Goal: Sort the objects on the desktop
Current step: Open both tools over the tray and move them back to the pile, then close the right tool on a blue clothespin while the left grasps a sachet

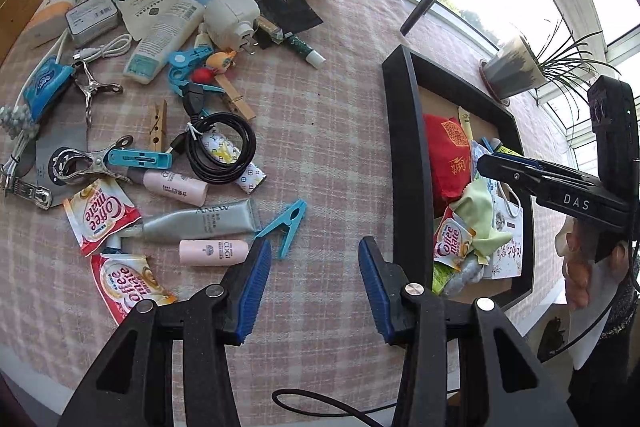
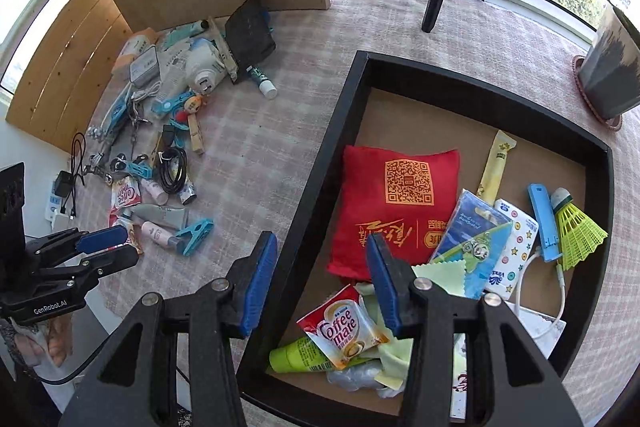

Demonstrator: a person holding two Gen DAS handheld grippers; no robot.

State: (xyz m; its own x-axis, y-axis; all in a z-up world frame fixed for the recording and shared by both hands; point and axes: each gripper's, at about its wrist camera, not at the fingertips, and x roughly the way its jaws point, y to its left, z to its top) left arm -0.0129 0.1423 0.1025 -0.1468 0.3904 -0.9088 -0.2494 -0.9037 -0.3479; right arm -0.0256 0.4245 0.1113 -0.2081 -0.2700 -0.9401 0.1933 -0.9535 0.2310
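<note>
**Both grippers empty, one over the cloth, one over the tray**

My left gripper (image 1: 315, 281) hung over bare checked tablecloth (image 1: 320, 131), jaws apart with nothing in them. Just left of it lay a blue clothespin (image 1: 285, 227), a pink COGI tube (image 1: 213, 251) and a silver ANEW tube (image 1: 200, 223), then two Coffee mate sachets (image 1: 102, 213) at the near edge of the unsorted pile.

My right gripper (image 2: 322, 283) was also released and empty, straddling the near-left wall of the black tray (image 2: 316, 187). Inside the tray: a red pouch (image 2: 396, 203), another Coffee mate sachet (image 2: 344, 333), a green tube (image 2: 296, 355), a yellow shuttlecock (image 2: 578, 229) and what looked like a pack of tissues (image 2: 516, 247), though it was partly covered.
</note>
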